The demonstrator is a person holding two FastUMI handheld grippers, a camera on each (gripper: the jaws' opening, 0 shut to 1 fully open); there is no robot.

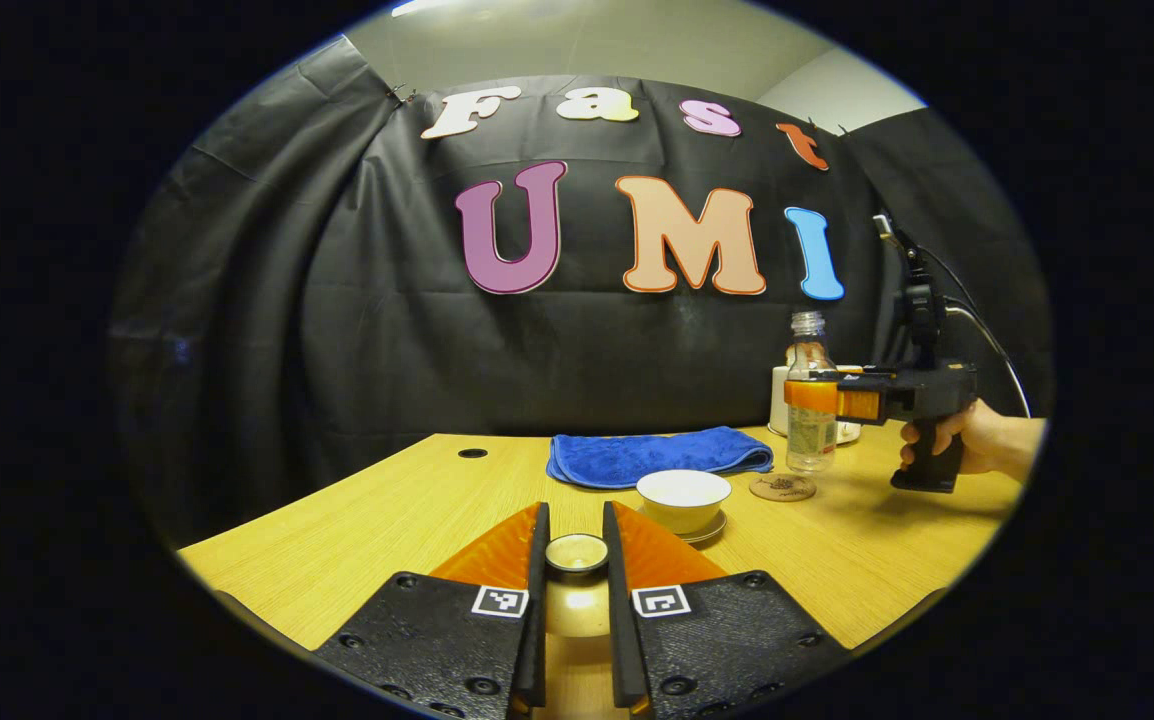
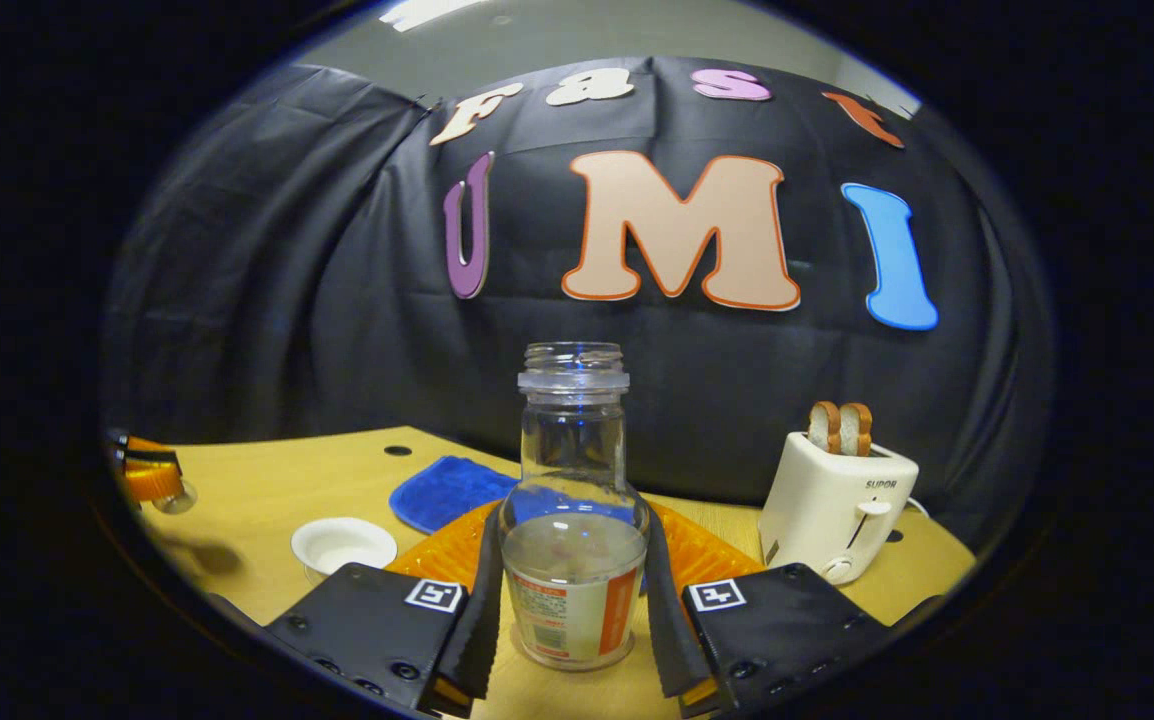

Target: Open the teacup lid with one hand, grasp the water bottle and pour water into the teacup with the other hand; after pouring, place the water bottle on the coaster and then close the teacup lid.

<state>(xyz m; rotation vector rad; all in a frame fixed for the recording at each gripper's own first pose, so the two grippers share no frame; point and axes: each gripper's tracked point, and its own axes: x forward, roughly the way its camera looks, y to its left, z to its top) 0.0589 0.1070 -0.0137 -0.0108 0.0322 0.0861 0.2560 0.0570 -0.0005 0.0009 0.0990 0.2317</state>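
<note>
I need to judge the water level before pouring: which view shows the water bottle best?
The right gripper view: the water bottle stands close up between the right gripper fingers, uncapped, with its water line visible. The left gripper view shows the bottle small and far off, partly covered by that gripper.

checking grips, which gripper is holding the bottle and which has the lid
The right gripper clamps the upright water bottle at its label. The left gripper holds the teacup lid, away from the open teacup.

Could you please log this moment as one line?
left gripper: holds lid | right gripper: grips bottle | teacup: open
</note>
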